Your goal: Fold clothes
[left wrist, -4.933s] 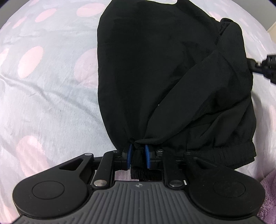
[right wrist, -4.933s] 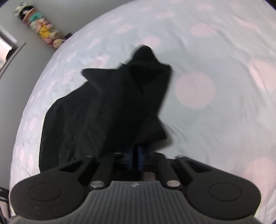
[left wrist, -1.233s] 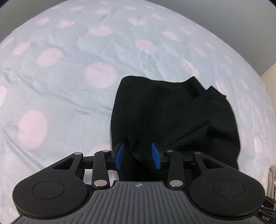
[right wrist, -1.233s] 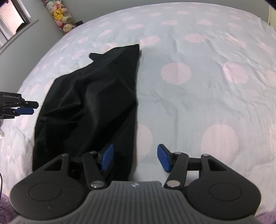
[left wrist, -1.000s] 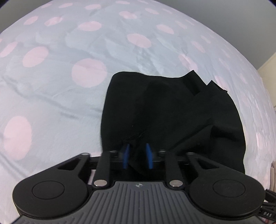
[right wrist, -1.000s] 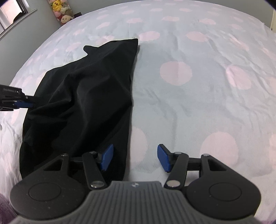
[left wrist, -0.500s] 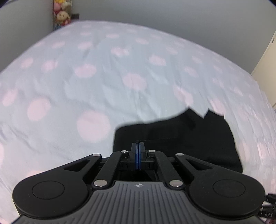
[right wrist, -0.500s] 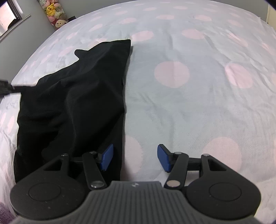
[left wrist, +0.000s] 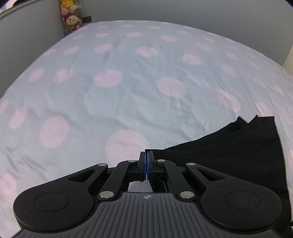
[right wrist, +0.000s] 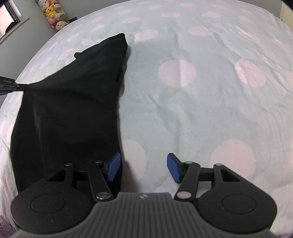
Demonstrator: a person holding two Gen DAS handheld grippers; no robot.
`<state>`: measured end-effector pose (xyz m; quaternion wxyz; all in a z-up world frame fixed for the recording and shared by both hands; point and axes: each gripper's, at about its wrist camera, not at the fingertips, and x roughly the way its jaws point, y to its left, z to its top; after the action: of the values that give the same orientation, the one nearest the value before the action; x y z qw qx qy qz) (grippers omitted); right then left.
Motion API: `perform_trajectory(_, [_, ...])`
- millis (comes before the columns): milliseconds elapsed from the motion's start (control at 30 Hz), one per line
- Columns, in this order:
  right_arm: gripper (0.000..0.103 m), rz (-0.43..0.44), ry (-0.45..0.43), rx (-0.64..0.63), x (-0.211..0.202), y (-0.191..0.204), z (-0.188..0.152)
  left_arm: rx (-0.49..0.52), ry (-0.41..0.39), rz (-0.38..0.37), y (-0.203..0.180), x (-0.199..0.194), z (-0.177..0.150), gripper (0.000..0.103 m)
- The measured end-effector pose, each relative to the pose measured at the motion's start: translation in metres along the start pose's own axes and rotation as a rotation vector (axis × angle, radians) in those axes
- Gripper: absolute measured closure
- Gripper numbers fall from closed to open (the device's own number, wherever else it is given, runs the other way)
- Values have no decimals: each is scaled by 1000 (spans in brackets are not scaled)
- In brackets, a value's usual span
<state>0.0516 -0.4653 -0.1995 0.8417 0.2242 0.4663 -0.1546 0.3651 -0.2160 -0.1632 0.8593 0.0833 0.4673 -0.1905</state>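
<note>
Currently my left gripper (left wrist: 146, 165) pinches the black garment (right wrist: 73, 102) corner thinly, right gripper (right wrist: 142, 168) wide open; cloth may slip free.

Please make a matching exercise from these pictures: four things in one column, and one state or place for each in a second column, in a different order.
1. left gripper
2. right gripper
3. black garment
4. plush toys

a. open, holding nothing
b. by the wall past the bed's far corner
c. shut on a fabric edge
d. on the dotted bedspread, one corner pulled up

Pairs: 1-c, 2-a, 3-d, 4-b
</note>
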Motion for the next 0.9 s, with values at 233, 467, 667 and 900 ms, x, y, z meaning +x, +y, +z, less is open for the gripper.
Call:
perform_trajectory(233, [43,-1,0,-4,-7,1,-1,-49,-6,-29,1,-23,-20,92])
perform_trajectory(467, [43,29,-10,-17,-15,7,-10,-54,22,-136,-13,-98,-78,84])
perform_trajectory(667, [43,76,-23,-42,-32,18,-25,-113,99,-226,-42,-127,-144,84])
perform_trajectory(900, [46,166,-56,-181,-61,36,-43,142,73,-271,-98,-157,-181,84])
